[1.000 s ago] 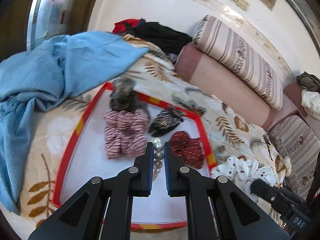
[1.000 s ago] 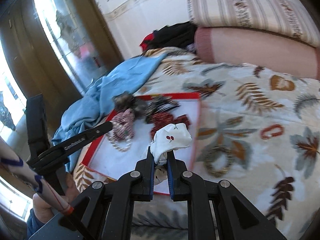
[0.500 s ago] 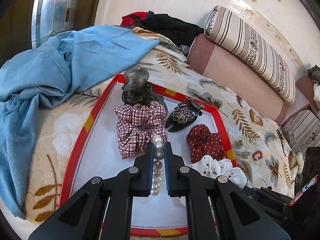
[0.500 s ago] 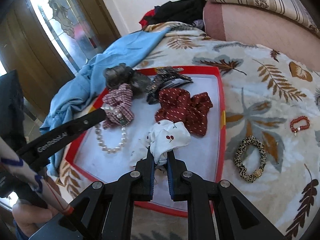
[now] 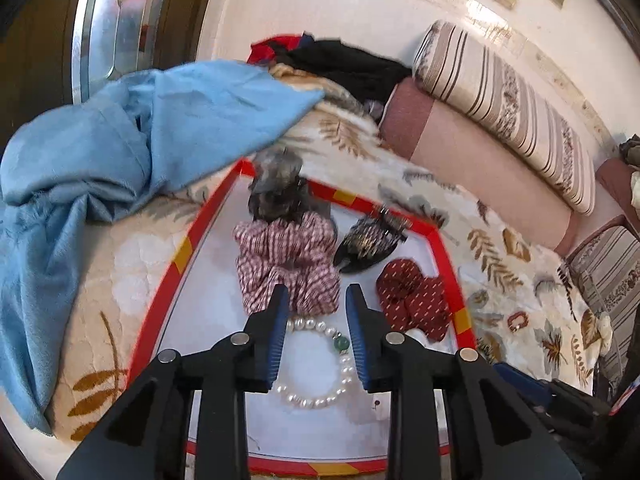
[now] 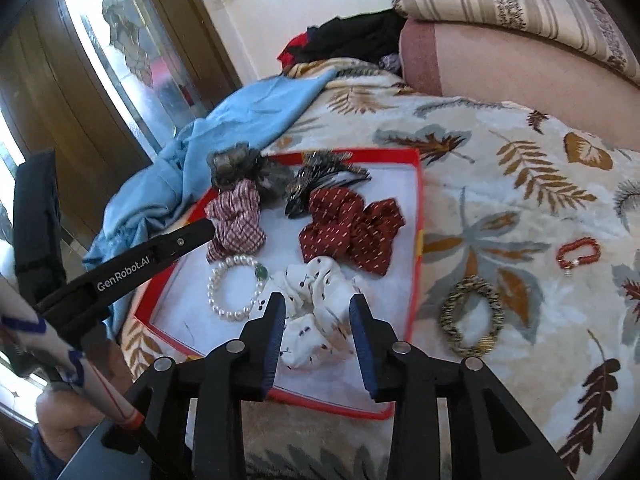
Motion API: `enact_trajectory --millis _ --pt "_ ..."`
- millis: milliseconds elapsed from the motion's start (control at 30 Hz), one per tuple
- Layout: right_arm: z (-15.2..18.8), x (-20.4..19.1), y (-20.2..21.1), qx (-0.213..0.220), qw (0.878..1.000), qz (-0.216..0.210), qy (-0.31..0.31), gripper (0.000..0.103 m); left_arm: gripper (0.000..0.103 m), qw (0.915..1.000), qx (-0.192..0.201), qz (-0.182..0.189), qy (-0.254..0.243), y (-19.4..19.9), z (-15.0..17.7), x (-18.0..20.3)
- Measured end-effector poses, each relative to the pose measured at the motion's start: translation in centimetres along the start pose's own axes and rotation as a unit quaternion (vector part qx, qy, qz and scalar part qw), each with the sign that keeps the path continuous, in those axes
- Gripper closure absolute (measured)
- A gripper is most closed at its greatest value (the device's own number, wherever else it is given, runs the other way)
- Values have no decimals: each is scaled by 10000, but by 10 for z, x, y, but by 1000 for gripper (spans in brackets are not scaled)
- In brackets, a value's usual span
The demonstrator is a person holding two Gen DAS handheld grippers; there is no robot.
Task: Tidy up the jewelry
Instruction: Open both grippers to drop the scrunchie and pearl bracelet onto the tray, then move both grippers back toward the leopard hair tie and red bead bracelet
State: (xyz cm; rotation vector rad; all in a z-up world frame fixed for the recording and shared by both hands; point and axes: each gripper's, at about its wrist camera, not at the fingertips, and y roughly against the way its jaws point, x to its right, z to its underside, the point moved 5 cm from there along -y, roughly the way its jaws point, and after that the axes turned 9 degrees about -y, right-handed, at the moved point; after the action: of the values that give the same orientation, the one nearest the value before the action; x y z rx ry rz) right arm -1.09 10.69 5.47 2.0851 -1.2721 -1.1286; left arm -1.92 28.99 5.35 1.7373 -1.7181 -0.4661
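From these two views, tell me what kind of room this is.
Most likely a bedroom or sitting room in a home: a leaf-print blanket covers a soft surface, striped bolster cushions line the wall, and loose clothes lie heaped in the corner.

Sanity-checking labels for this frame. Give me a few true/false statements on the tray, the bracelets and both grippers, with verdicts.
1. The pearl bracelet lies flat on the red-rimmed tray. True.
2. The left gripper is clamped on the pearl bracelet. False: its jaws have just been opening and the bracelet lies loose on the tray beneath them.
3. The white scrunchie is on the tray, between the open jaws of the right gripper. True; those jaws have just been opening too.
4. The red bead bracelet sits in the tray. False: it lies on the leaf-print blanket, outside the tray.
5. The leopard-print band touches the red polka-dot scrunchie. False: it is off the tray, apart from it.
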Motion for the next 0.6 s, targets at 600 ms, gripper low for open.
enact_trajectory --millis 600 --pt "8 226 102 685 9727 1170 -1885 62 75 9770 -137 1335 -1655 -2 35 160"
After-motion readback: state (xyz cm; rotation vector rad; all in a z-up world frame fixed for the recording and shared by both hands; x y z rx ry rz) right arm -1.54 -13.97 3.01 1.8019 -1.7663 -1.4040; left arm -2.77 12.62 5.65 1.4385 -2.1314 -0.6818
